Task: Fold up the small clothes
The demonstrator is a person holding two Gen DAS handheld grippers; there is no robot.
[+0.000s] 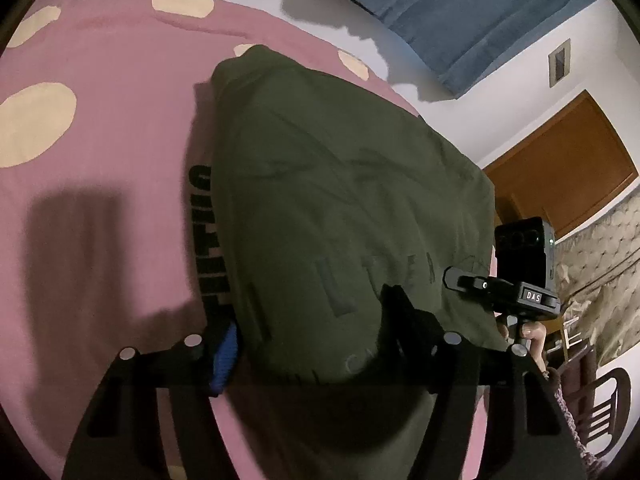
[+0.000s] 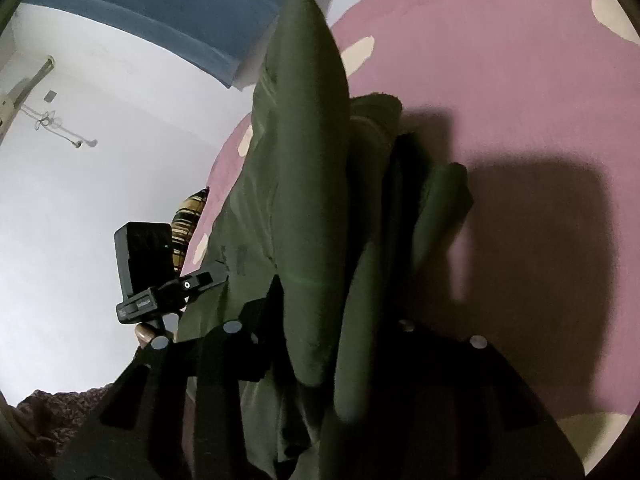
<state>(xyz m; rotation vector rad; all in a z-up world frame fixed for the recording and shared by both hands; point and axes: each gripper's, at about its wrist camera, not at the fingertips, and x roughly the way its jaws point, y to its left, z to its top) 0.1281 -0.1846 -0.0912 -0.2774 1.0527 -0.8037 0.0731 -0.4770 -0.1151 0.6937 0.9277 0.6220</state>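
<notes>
On the pink bedspread [image 1: 120, 80] with its cream spots lies the olive green garment [image 1: 340, 184], filling the middle of my left wrist view and running off toward twelve o'clock. Black lettering shows along its edge at nine o'clock. My left gripper [image 1: 316, 332] straddles the near hem: one of its fingers [image 1: 224, 356], with a blue pad, sits at the cloth's edge at seven o'clock, the other at five o'clock is on top of the fabric. I cannot tell whether the pads press the cloth; the gap is moderate.

From the right wrist view, my right gripper [image 2: 320, 344] has bunched folds of the same garment [image 2: 304, 160] between its fingers, which are drawn fairly close together around them. The fabric rises in thick ridges toward twelve o'clock.

Each view shows the opposite gripper with its black camera block [image 1: 524, 252] at the garment's far corner. A white wall [image 2: 100, 160] and blue curtain [image 1: 460, 12] stand beyond the bed.
</notes>
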